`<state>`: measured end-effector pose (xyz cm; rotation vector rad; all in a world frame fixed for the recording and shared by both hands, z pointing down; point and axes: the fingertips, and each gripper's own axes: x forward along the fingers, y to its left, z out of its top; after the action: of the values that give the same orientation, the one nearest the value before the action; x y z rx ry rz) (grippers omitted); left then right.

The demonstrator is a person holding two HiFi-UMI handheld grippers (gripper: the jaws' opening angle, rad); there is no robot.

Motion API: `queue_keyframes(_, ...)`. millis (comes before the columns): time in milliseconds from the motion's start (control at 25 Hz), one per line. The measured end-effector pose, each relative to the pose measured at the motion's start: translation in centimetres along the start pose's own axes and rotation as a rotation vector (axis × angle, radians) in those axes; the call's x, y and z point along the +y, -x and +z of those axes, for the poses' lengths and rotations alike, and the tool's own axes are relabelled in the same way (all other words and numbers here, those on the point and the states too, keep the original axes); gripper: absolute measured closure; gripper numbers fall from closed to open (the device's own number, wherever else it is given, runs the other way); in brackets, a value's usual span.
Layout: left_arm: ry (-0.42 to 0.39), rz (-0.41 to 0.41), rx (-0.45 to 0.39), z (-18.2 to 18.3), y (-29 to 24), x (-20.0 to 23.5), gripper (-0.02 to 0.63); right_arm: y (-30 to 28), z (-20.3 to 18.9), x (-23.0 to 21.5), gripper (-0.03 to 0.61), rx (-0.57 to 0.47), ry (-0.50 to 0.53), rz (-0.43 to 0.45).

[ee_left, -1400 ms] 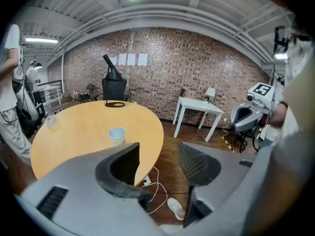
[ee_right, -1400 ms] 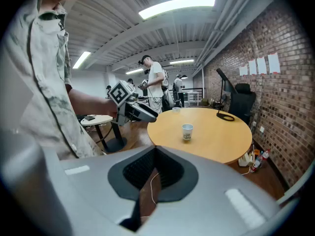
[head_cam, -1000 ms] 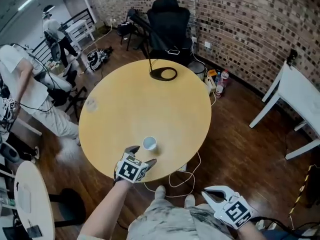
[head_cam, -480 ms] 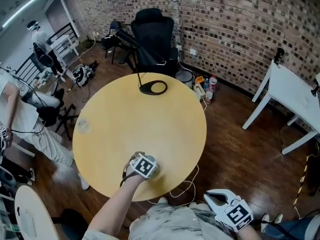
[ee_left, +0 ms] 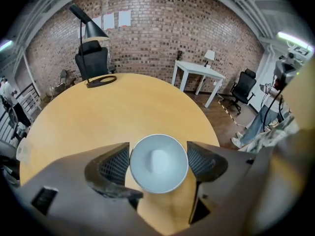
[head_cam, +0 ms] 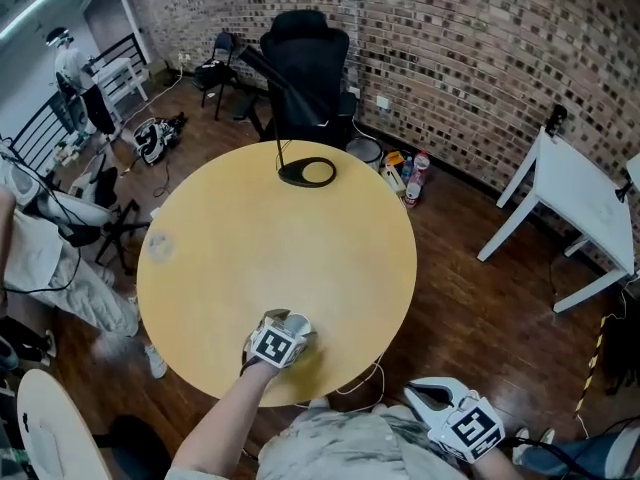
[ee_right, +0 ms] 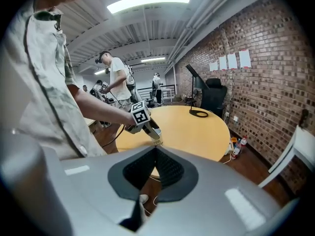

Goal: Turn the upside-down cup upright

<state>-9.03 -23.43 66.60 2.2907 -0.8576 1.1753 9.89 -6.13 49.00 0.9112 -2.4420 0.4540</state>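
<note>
A white paper cup [ee_left: 158, 163] stands upside down near the front edge of the round wooden table [head_cam: 280, 228], its flat base facing up. My left gripper [head_cam: 288, 320] reaches down over the cup [head_cam: 294, 323]. Its jaws have just been closing with the cup between them, and both pads [ee_left: 116, 164] touch the cup's sides. The right gripper view shows the same grip from the side, with the cup [ee_right: 157, 133] under the left gripper [ee_right: 152, 131]. My right gripper [head_cam: 425, 393] hangs off the table at the lower right. There its pads [ee_right: 156, 168] meet with nothing between them.
A black lamp base [head_cam: 307, 173] sits at the table's far edge, with a black office chair [head_cam: 305, 58] behind it. A white table [head_cam: 580, 198] stands at the right near the brick wall. People and chairs crowd the left side [head_cam: 40, 238]. Cables lie on the floor.
The left gripper has moved forward and down over the cup, which earlier stood just ahead of its open jaws. The jaws now sit against the cup. The right gripper has barely moved.
</note>
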Motion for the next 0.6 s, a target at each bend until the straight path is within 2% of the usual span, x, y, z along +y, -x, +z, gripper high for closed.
queue_keyframes(120, 0.027, -0.022, -0.089, -1.2, 1.0, -0.1, 0.242, -1.3, 1.3, 0.6, 0.575, 0.012, 0.015, 0.007)
queue_keyframes(240, 0.01, -0.017, -0.124, -3.8, 2.1, 0.2, 0.244, -3.0, 2.3, 1.8, 0.575, 0.024, 0.034, 0.03)
queue_keyframes(320, 0.001, -0.026, -0.118, -5.6, 2.2, 0.2, 0.245, -3.8, 2.2, 2.4, 0.575, 0.038, 0.053, 0.054)
queue_keyframes(440, -0.014, -0.041, -0.091, -8.0, 1.8, 0.2, 0.256, -4.6, 3.5, 2.7, 0.575, 0.05, 0.072, 0.045)
queue_keyframes(600, -0.065, -0.037, -0.02, -10.5, 1.2, 1.2, 0.262, -5.7, 5.0, 3.5, 0.575, 0.054, 0.098, 0.06)
